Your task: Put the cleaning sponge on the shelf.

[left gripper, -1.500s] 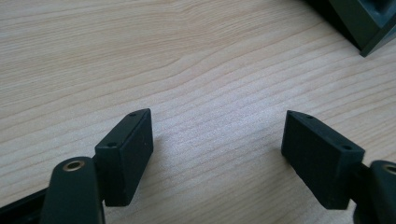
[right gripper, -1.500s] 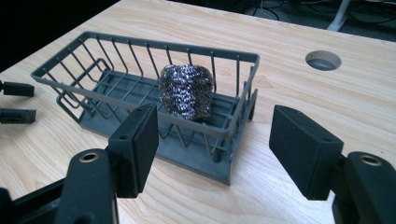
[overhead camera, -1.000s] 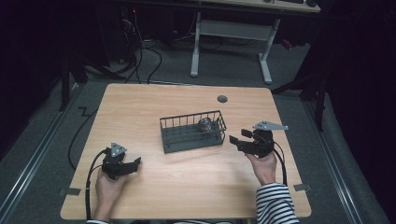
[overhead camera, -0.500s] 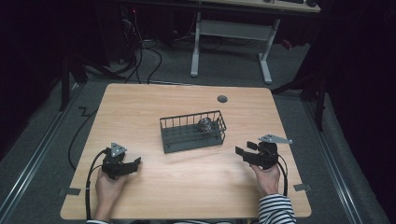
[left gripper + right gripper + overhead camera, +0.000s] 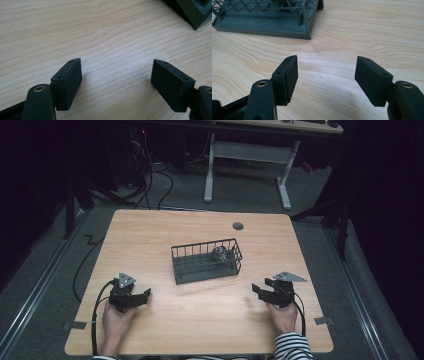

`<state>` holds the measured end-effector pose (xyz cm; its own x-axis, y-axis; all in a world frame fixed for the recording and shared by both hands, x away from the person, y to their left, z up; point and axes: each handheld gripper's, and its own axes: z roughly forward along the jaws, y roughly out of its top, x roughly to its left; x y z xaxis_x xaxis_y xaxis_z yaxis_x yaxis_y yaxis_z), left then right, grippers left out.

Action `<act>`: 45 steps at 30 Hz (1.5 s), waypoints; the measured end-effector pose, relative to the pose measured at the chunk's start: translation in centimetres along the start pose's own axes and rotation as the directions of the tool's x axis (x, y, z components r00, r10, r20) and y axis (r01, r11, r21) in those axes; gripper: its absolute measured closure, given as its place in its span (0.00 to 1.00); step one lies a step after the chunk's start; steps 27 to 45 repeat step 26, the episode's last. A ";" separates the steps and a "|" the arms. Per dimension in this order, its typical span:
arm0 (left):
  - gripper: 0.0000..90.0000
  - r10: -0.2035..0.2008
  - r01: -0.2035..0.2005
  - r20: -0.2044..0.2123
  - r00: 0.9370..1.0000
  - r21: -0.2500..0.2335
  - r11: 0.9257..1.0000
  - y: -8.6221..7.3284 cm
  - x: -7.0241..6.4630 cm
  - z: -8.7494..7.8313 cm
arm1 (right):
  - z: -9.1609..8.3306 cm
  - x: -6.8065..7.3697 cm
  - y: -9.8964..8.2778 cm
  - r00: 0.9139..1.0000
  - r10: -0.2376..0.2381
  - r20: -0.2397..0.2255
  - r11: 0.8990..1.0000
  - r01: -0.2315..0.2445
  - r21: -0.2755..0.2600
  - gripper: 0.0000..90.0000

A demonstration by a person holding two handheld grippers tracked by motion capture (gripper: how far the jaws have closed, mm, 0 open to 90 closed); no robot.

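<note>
The ball lies in the right end of the basket, mid-table. The right gripper is nearer to it (ahead and leftward); the left gripper is farther. Both stand wide, empty.

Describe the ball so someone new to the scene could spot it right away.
Start at the wooden table and find the dark wire basket near its middle. The ball lies inside, at the basket's right end. It is the one round, shiny grey thing there; the basket holds nothing else.
</note>
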<state>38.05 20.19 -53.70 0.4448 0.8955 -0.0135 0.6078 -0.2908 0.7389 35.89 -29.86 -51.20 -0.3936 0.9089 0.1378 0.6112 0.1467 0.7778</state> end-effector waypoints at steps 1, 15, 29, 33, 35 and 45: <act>0.28 0.000 0.000 0.000 1.000 0.000 1.000 0.0 0.0 0.0 | 0.1 0.0 -0.1 1.000 -0.001 0.002 1.000 0.001 0.003 0.39; 0.28 0.000 0.000 -0.001 1.000 0.000 1.000 0.0 0.0 0.0 | 2.0 0.9 -1.0 0.987 -0.120 0.103 0.989 0.109 0.098 0.38; 0.28 0.000 0.000 0.000 1.000 0.000 1.000 0.0 0.0 0.0 | 2.0 0.9 -1.0 0.987 -0.120 0.105 0.989 0.110 0.099 0.36; 0.28 0.000 0.000 0.000 1.000 0.000 1.000 0.0 0.0 0.0 | 2.0 0.9 -1.0 0.987 -0.120 0.105 0.989 0.110 0.099 0.36; 0.28 0.000 0.000 0.000 1.000 0.000 1.000 0.0 0.0 0.0 | 2.0 0.9 -1.0 0.987 -0.120 0.105 0.989 0.110 0.099 0.36; 0.28 0.000 0.000 0.000 1.000 0.000 1.000 0.0 0.0 0.0 | 2.0 0.9 -1.0 0.987 -0.120 0.105 0.989 0.110 0.099 0.36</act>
